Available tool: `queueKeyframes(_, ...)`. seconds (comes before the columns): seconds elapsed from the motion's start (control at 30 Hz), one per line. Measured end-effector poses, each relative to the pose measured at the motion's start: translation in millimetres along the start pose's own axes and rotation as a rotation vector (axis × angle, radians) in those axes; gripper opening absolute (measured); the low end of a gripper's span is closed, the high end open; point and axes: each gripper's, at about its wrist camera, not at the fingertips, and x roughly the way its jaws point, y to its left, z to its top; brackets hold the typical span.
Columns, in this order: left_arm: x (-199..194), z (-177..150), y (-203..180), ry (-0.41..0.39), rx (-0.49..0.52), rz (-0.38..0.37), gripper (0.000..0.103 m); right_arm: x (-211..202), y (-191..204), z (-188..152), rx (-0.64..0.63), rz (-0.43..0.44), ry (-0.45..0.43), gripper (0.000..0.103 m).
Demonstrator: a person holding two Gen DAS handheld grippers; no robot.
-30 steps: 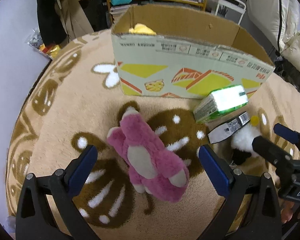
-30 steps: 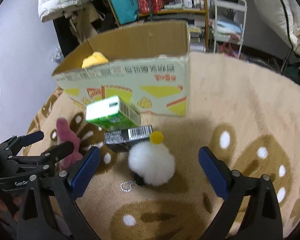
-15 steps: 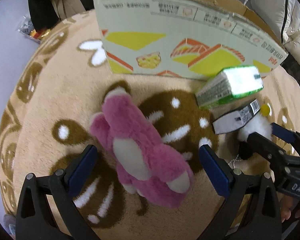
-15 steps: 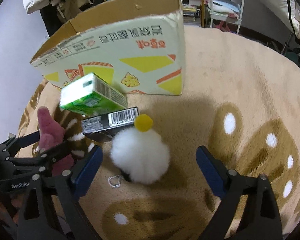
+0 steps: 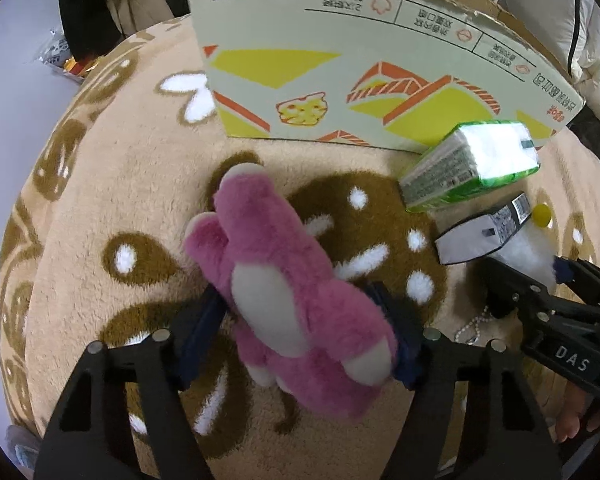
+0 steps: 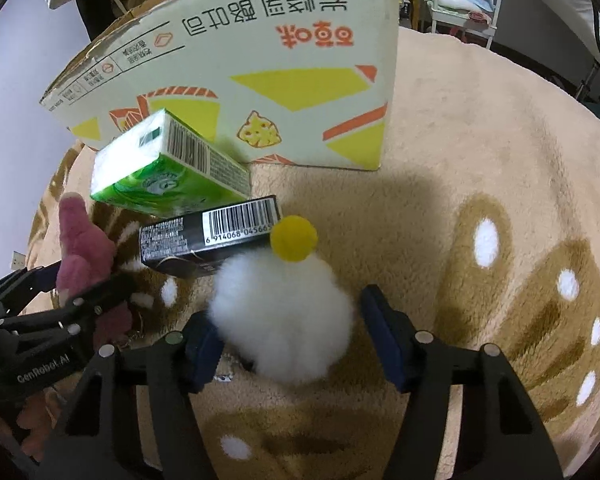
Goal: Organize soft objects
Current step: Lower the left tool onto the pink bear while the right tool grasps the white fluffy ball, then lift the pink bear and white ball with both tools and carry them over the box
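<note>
A pink plush bear (image 5: 296, 304) lies on the tan carpet in front of a cardboard box (image 5: 364, 64). My left gripper (image 5: 300, 328) has closed its blue pads on the bear's body. A white fluffy pom-pom toy (image 6: 280, 312) with a yellow ball (image 6: 294, 238) on top lies on the carpet. My right gripper (image 6: 288, 344) straddles it, the left pad touching the fluff and the right pad a small gap away. The bear's ear (image 6: 82, 240) and my left gripper (image 6: 56, 320) show in the right wrist view.
A green tissue pack (image 6: 168, 172) and a black barcoded box (image 6: 208, 232) lie between the two toys, against the cardboard box (image 6: 260, 80). A small bead chain (image 5: 474, 326) lies on the carpet. Shelves and furniture stand behind.
Both grippers moved forward and down. The left jaws went from wide open to shut on the pink bear. The right jaws narrowed around the white pom-pom toy.
</note>
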Motion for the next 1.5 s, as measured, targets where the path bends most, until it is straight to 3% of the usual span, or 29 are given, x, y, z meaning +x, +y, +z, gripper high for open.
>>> queueKeyframes(0.1, -2.4, -2.9, 0.0, 0.006, 0.004, -0.028, 0.058, 0.9, 2.7, -0.7, -0.012, -0.018, 0.001, 0.066)
queueKeyframes(0.27, -13.2, -6.0, -6.8, -0.026, 0.020, -0.096, 0.055, 0.2, 3.7, -2.7, -0.003, -0.036, 0.000, 0.050)
queueKeyframes(0.4, -21.6, -7.0, -8.8, -0.065, 0.028, -0.066, 0.055, 2.4, 2.7, -5.1, 0.014, -0.031, -0.004, 0.040)
queueKeyframes(0.6, -34.8, -8.8, -7.4, -0.107, 0.019, -0.038, 0.055, -6.6, -3.5, -4.3, 0.042, 0.019, -0.041, 0.037)
queueKeyframes(0.73, -68.1, -16.6, -6.1, -0.212, 0.026, -0.039, 0.055, -31.3, -5.9, -3.2, 0.036, 0.026, -0.123, 0.037)
queueKeyframes(0.97, -128.0, -25.6, -7.8, -0.463, 0.026, -0.001, 0.055, -95.8, 8.9, -8.0, -0.015, 0.034, -0.403, 0.037)
queueKeyframes(1.07, -148.1, -28.8, -11.5, -0.558, 0.043, 0.026, 0.055, -112.1, 14.4, -9.0, -0.038, 0.025, -0.473, 0.037)
queueKeyframes(1.3, -168.7, -24.3, -9.6, -0.653, 0.054, 0.057, 0.055, -143.7, 22.1, 5.3, -0.080, 0.017, -0.595, 0.037)
queueKeyframes(1.5, -183.9, -11.5, -5.8, -0.675, 0.046, 0.020, 0.055, -164.9, 28.0, 17.2, -0.115, 0.037, -0.655, 0.037)
